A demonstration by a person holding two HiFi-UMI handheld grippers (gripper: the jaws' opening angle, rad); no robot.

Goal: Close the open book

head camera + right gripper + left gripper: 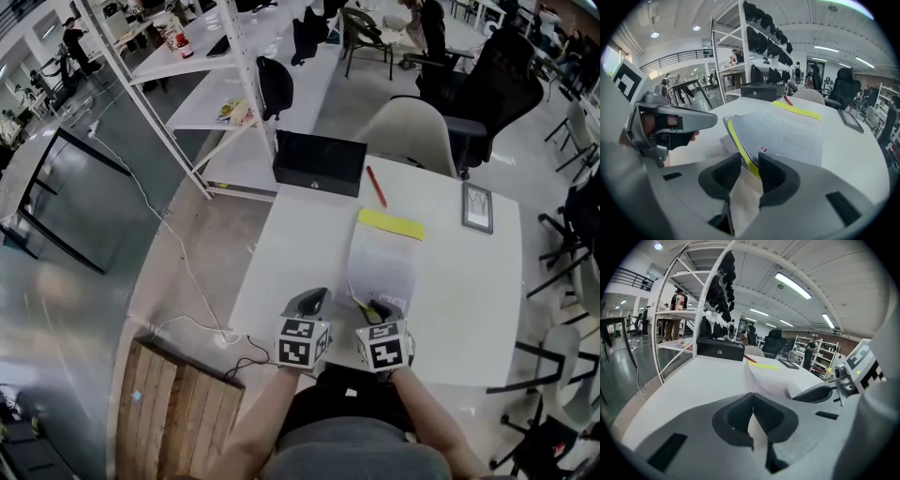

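white tabletop [469,291] carries the book [382,258] near its middle, just ahead of us, lying lengthwise away from us with a yellow strip [391,223] across its far end. the right gripper [380,309] sits at the book's near edge, and in the right gripper view [749,161] we see its jaws narrowly apart, with the raised near corner of a yellow-edged leaf of the book [787,131] standing between them; the leaf leans toward one pad, the other pad stands clear of it, and we see no squeeze. that leaf curves up off the pages below. the left gripper [309,302] rests just beside the book's near left corner, close to the right one, and in its own view [751,397] the jaws meet at the tips with nothing that we can make out between them; the book's lifted pages [761,380] rise just beyond. farther off, a red pen [376,187] lies past the yellow strip, a black box [319,162] stands at the far left edge, and a framed picture [477,207] lies to the far right.
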